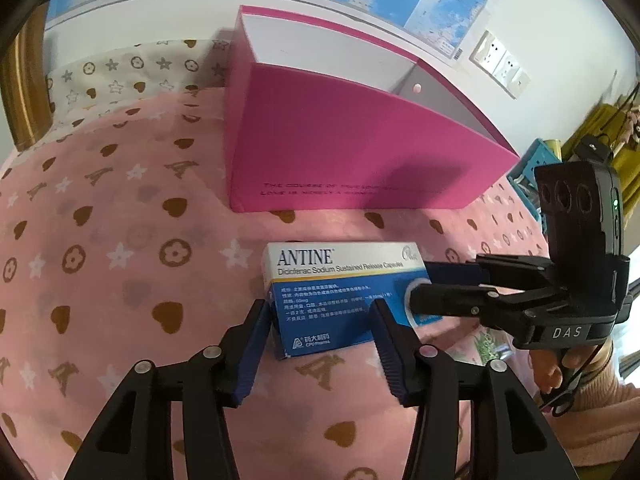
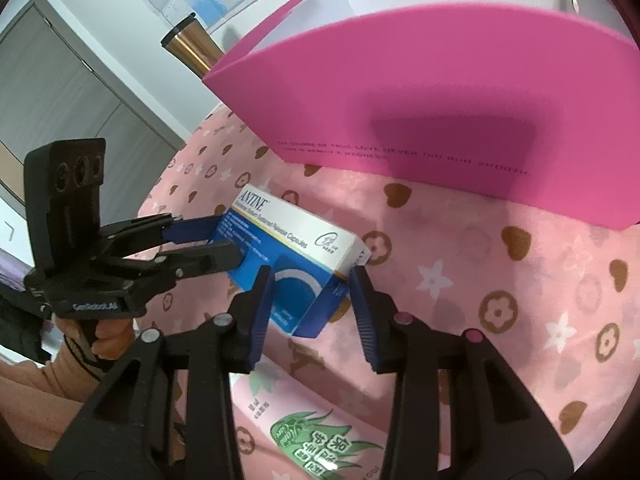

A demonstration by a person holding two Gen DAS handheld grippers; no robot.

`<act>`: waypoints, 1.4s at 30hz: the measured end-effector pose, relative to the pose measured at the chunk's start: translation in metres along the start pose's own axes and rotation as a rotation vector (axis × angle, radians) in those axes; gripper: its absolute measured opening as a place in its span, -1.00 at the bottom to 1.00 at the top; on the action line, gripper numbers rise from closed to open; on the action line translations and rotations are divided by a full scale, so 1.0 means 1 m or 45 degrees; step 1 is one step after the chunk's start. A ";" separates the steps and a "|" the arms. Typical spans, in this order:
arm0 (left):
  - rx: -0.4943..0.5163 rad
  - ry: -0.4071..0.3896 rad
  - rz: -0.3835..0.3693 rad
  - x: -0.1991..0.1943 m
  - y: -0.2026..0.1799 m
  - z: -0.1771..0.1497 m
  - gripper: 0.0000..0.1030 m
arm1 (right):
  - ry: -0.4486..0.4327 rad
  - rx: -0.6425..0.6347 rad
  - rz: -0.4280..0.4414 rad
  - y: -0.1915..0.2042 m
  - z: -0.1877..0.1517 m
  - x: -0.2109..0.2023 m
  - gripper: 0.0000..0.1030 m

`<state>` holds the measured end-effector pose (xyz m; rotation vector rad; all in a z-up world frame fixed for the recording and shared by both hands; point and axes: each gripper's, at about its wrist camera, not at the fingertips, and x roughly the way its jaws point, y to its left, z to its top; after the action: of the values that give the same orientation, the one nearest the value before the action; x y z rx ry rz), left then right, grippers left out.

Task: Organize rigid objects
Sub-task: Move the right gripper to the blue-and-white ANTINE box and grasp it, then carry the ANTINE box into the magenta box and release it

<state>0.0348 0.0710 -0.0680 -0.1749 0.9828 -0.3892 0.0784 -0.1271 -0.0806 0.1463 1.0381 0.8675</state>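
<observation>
A blue and white medicine box (image 1: 340, 268) marked ANTINE lies tilted on a pink patterned cloth (image 1: 120, 240). My left gripper (image 1: 320, 312) has its blue pads pressed against the two sides of the box's near end. Reaching in from the right, my right gripper (image 1: 422, 284) clamps the box's right end. In the right wrist view the medicine box (image 2: 296, 232) sits between the right gripper's (image 2: 312, 276) pads, and the left gripper (image 2: 230, 240) holds its far left end. A magenta open-top box (image 1: 340, 152) stands just behind.
The magenta box (image 2: 440, 80) has a white inside. Left of it stands a gold tumbler (image 2: 192, 44). A blue basket (image 1: 528, 168) is at the right, and a pink pack with green print (image 2: 312, 440) lies near me. A hand (image 2: 108, 332) holds each gripper.
</observation>
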 end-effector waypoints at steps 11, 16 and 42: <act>0.024 -0.114 -0.044 -0.030 -0.014 0.013 0.02 | -0.089 -0.062 -0.003 0.011 0.009 -0.034 -0.18; 0.040 -0.154 -0.046 -0.040 -0.020 0.020 0.02 | -0.140 -0.092 -0.002 0.018 0.016 -0.049 -0.18; 0.133 -0.326 0.004 -0.069 -0.042 0.107 0.02 | -0.338 -0.105 0.023 0.015 0.094 -0.099 -0.19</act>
<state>0.0800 0.0571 0.0575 -0.1248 0.7090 -0.4038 0.1240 -0.1592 0.0451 0.1959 0.7532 0.8794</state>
